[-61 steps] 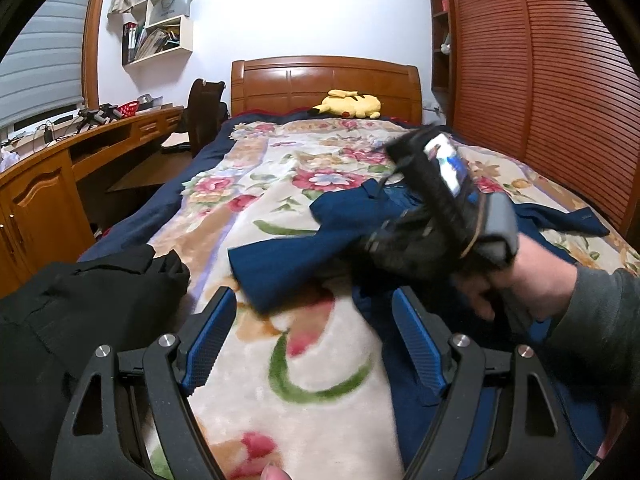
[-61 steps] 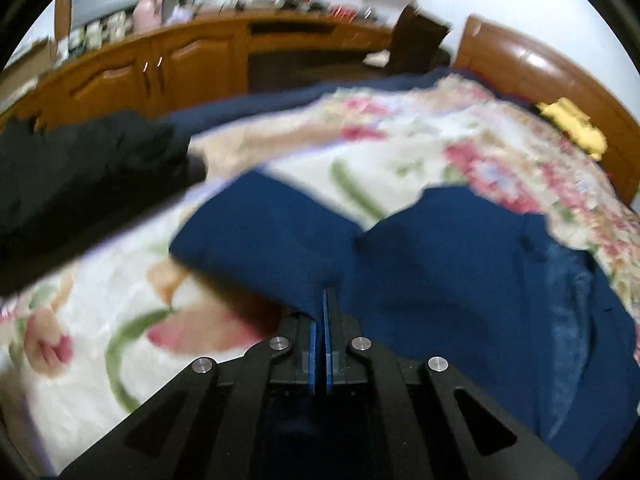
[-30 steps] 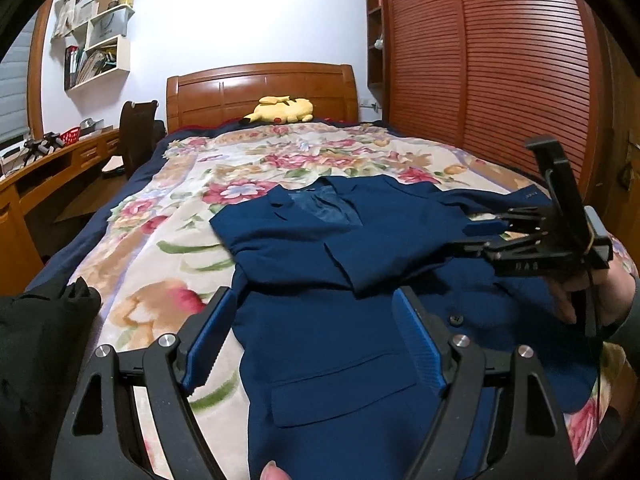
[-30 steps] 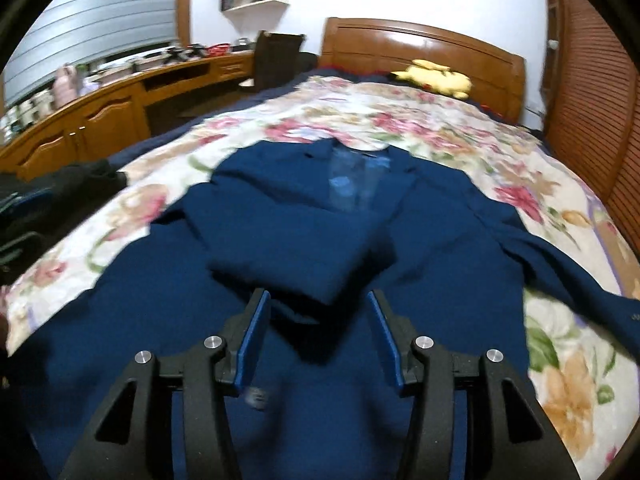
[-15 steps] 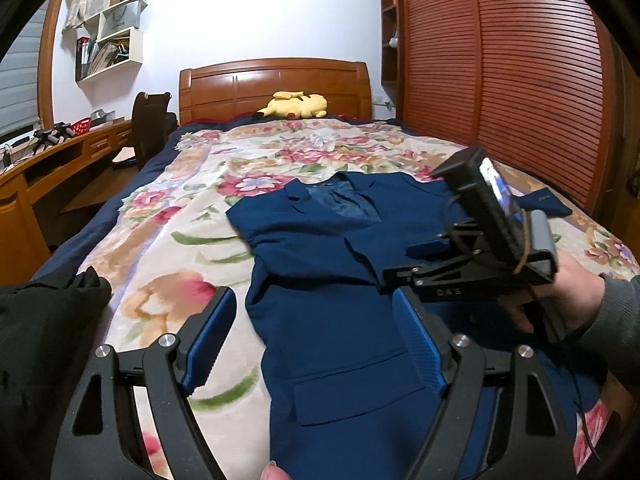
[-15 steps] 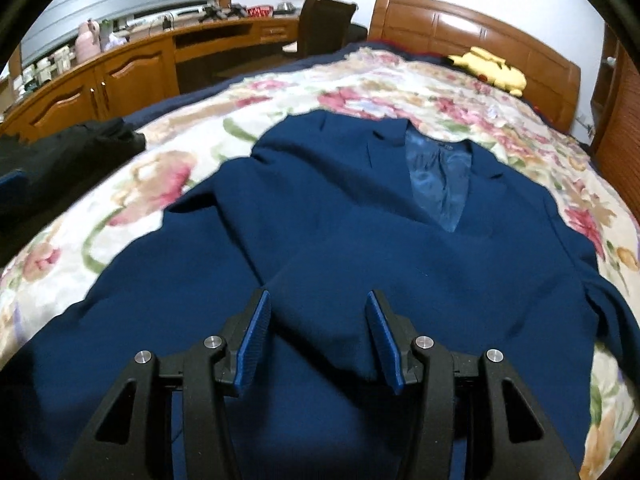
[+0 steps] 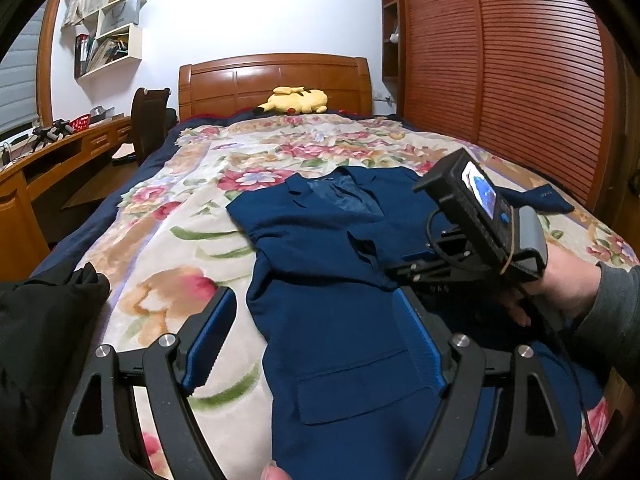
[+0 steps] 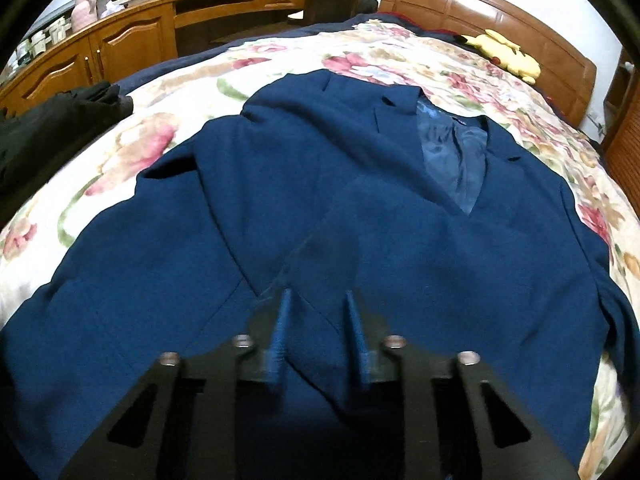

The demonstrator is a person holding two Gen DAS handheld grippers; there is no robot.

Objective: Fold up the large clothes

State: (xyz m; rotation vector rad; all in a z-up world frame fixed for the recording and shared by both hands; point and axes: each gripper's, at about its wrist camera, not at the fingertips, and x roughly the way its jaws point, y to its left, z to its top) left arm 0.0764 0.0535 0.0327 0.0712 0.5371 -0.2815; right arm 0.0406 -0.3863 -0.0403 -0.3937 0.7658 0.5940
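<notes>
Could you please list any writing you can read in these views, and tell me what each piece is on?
"DAS", faint: on the frame of the right gripper, whose fingers are closing with blue suit jacket cloth between them.
Pale label on the jacket's sleeve cuff: too small to read.
Print on the paper bag and book spines on the wall shelf: too small to read.

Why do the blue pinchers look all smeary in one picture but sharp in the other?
Right wrist view: the right gripper is motion-blurred because its jaws are closing over the blue jacket. Left wrist view: the left gripper is crisp, open and empty. In both views the fisheye lens bends the wooden headboard.
</notes>
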